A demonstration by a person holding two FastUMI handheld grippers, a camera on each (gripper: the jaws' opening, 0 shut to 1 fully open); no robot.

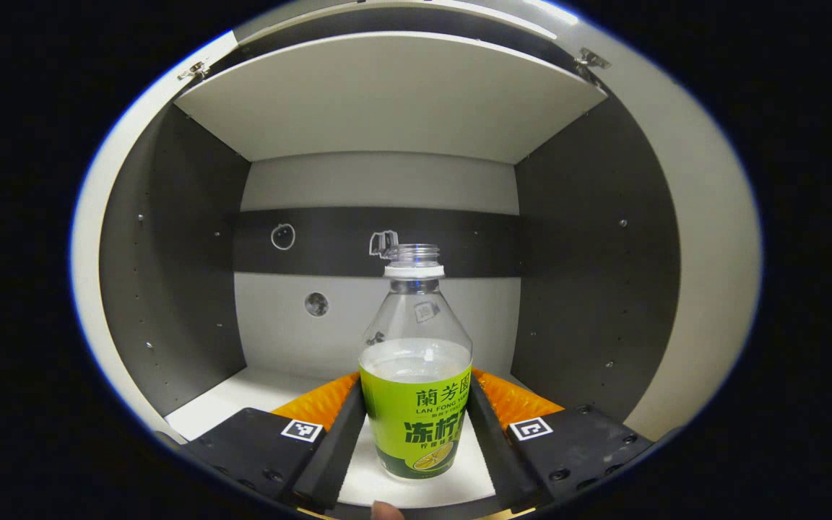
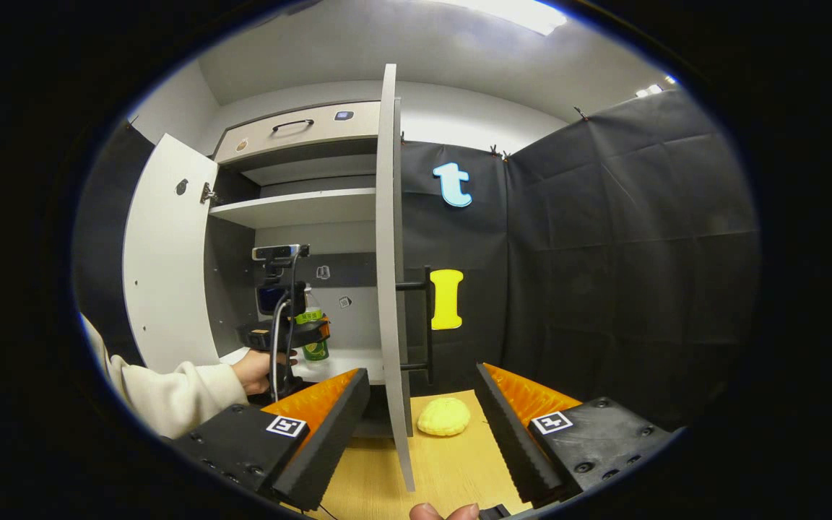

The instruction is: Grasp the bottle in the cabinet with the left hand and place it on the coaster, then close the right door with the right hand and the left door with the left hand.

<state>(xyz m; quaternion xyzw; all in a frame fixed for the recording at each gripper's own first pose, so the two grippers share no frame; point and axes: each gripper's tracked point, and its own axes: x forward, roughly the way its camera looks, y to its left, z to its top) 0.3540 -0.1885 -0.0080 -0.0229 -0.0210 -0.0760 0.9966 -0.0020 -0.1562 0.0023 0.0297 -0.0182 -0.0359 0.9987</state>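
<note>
A clear bottle [image 1: 416, 375] with a green label and no cap stands on the cabinet's lower shelf [image 1: 243, 397]. My left gripper [image 1: 416, 404] has one finger against each side of the label and is shut on it. In the right gripper view the bottle [image 2: 313, 328] and the left gripper [image 2: 293, 334] sit farther off inside the cabinet, held by a hand [image 2: 253, 372] in a pale sleeve. My right gripper [image 2: 423, 404] hangs open over the wooden table [image 2: 452, 469], in front of the yellow coaster [image 2: 443, 417]. Both cabinet doors stand open: the left door [image 2: 170, 260] and the right door [image 2: 389, 253], seen edge-on.
An upper shelf [image 1: 387, 101] runs close above the bottle, with grey side walls [image 1: 170, 267] on either hand. The right door's black handle [image 2: 427, 325] juts out toward the booth wall. A drawer [image 2: 293, 130] tops the cabinet.
</note>
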